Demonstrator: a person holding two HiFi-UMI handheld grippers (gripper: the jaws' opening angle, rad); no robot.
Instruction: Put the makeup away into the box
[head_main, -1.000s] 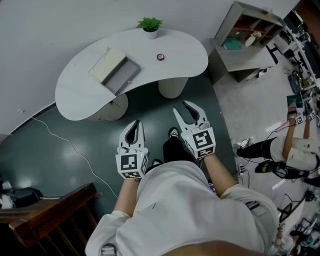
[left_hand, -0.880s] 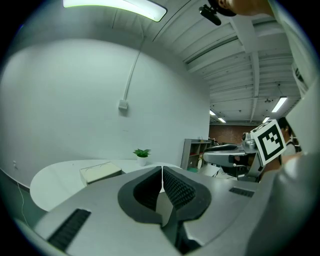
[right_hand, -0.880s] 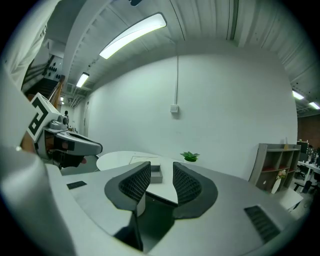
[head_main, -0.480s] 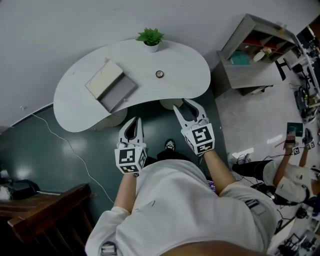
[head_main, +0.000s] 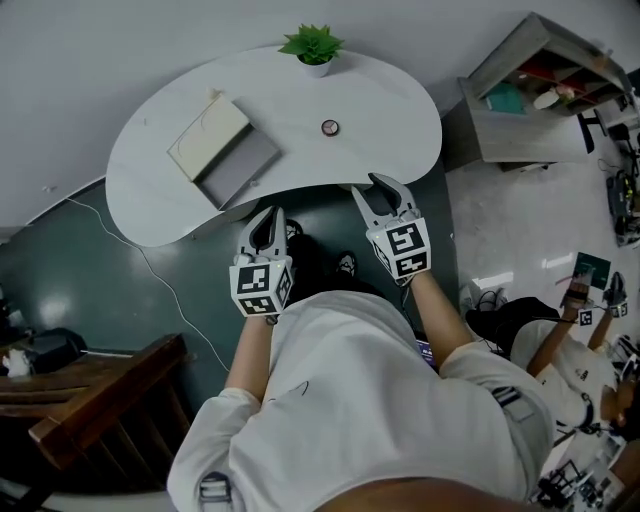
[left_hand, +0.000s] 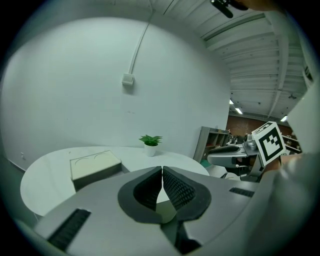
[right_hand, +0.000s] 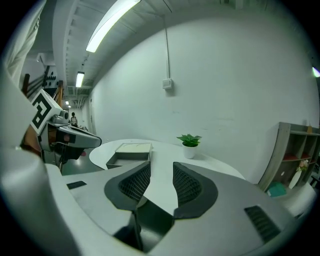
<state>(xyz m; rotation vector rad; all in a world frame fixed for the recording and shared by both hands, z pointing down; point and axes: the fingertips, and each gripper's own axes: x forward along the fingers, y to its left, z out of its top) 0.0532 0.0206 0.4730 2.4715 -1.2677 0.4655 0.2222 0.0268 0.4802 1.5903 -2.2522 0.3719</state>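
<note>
**Both grippers empty at the table's edge**

The left gripper (head_main: 267, 222) is held at the near edge of the white table (head_main: 390, 95), its jaws closed tip to tip with nothing caught between them. The right gripper (head_main: 387, 192) is held alongside, jaws parted, nothing gripped. The makeup compact (head_main: 330, 127) is seen lying on the tabletop, apart from the open box (head_main: 225, 150) to its left, with the potted plant (head_main: 316, 48) set behind it.
</note>
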